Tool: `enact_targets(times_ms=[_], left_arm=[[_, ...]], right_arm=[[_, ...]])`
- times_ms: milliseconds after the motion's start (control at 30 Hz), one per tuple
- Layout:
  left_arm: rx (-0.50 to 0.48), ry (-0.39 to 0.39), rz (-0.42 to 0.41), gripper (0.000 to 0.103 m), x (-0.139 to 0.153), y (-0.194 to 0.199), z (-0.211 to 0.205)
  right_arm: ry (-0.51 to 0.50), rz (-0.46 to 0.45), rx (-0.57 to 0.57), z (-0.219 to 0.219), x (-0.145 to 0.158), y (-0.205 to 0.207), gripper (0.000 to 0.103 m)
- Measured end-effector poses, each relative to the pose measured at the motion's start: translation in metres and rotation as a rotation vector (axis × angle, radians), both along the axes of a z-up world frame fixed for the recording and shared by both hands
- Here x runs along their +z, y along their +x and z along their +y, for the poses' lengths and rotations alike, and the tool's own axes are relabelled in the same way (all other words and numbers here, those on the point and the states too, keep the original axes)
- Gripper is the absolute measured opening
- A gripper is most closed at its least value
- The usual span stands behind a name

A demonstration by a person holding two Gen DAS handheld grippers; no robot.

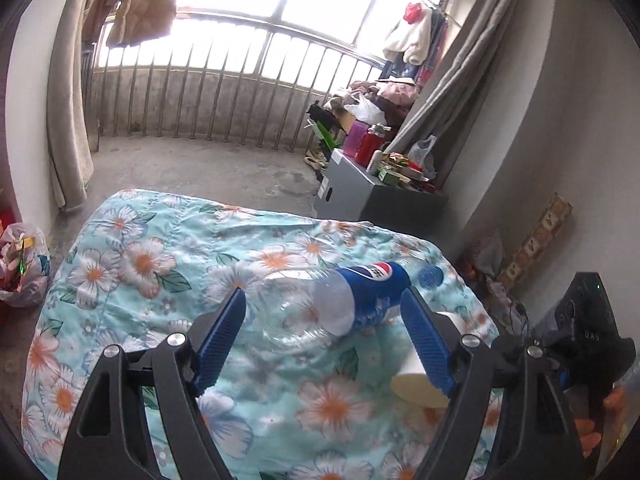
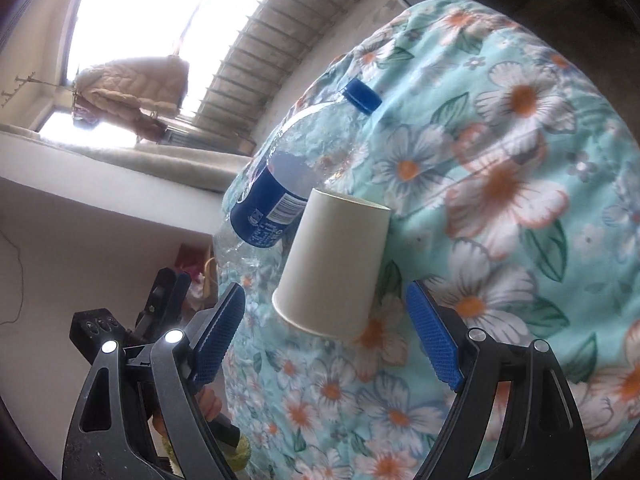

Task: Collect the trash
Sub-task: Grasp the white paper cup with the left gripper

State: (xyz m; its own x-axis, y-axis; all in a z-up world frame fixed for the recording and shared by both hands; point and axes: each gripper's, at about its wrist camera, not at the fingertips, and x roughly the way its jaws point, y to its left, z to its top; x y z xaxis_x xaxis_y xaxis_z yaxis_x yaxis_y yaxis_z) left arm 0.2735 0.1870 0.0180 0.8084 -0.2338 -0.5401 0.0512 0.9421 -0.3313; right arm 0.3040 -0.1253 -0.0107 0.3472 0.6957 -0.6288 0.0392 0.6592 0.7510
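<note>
Nearest in the left wrist view, the left tongs (image 1: 324, 336) stand spread wide and hold nothing, their blue ribbed pads on either side of the clear base of an empty Pepsi bottle (image 1: 340, 300) without touching it. The bottle lies on its side on a flowered quilt (image 1: 132, 272), base toward the tongs, so lining up over the body looks like the setup for a grasp across its width. Just to the right of it, partly behind the right pad, lies a white paper cup (image 1: 416, 384), also on its side.

In the right wrist view, the right tongs (image 2: 326, 336) are likewise released and empty, pads either side of the cup (image 2: 332, 264), whose open mouth faces the camera; the bottle (image 2: 288, 184) rests just behind it, blue cap (image 2: 363, 97) pointing away. Each tool seems aimed at its own piece of trash, which would let both be lifted together.

The quilt drapes over whatever carries it; I cannot tell whether that is a bed or a table. Farther off in the left view, a filled plastic bag (image 1: 22, 268) sits on the concrete floor at the left, a likely place for the trash. Beyond are a grey cabinet (image 1: 360, 196) crowded with containers, the window railing (image 1: 224, 92) and a hanging padded coat (image 1: 140, 4).
</note>
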Motion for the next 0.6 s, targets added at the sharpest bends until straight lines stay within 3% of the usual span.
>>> enact_targets(times_ms=[133,233,300,367,433,600], left_arm=[[0.004,-0.067,0.024,0.077,-0.007,0.004,0.012],[-0.084,-0.103,0.044,0.077,-0.015,-0.009,0.004],[-0.147,-0.114,0.048,0.077,-0.017,-0.020,-0.004],[-0.212,-0.092,0.035,0.077,-0.019,-0.035,-0.014],[-0.282,-0.040,0.026,0.077,-0.022,-0.049,-0.028],[-0.383,0.100,0.021,0.062,-0.032,-0.076,-0.059]], right_arm=[[-0.030,0.030,0.010,0.018,-0.013,0.018,0.079],[-0.045,0.066,0.007,0.025,-0.026,0.027,0.079],[-0.026,0.080,0.003,0.023,-0.031,0.028,0.071],[0.018,0.102,0.012,0.021,-0.034,0.026,0.063],[0.066,0.136,0.022,0.017,-0.034,0.021,0.062],[0.165,0.191,0.080,0.017,-0.034,0.004,0.061]])
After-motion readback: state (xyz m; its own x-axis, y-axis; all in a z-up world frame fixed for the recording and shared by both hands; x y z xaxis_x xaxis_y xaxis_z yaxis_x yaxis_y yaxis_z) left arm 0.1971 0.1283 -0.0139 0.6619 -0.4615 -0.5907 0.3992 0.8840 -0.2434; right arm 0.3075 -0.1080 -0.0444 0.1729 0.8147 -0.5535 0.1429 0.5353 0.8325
